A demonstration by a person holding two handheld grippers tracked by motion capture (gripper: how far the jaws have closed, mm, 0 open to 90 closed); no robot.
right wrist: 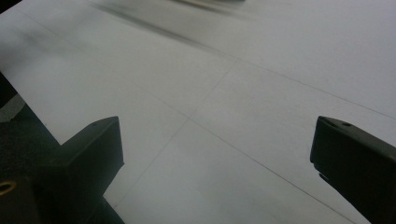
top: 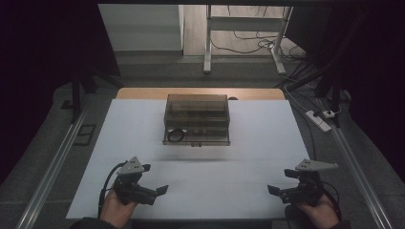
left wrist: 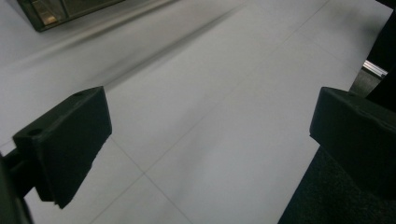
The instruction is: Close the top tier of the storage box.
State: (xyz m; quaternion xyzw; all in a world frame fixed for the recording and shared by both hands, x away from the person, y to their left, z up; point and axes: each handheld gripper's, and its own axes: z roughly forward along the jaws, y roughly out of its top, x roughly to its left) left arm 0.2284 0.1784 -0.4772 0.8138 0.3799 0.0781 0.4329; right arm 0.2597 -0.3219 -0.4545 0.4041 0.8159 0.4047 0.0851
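So in the high view there's a white sheet-covered table (top: 248, 157) with a smoky translucent plastic box with a lid (top: 196, 119) sitting near the far middle, and there's a dark ring-shaped thing (top: 175, 135) inside its front left part, can't really tell what it is. The black left gripper (top: 161, 190) is down at the near left, held in a hand (top: 116, 208), pointing inward toward the middle, and the black right gripper (top: 273, 190) mirrors it at the near right in the other hand (top: 319, 209). Both are well apart from the box and from each other. Left gripper view: the two black jaws are spread wide with nothing between them, just bare white table under them, and a corner of the box (left wrist: 56, 10) peeks in at the top left, far off. Right gripper view: same deal, jaws wide apart, gripping nothing, hanging over the white surface near the table's edge, with faint seam lines crossing the sheet.
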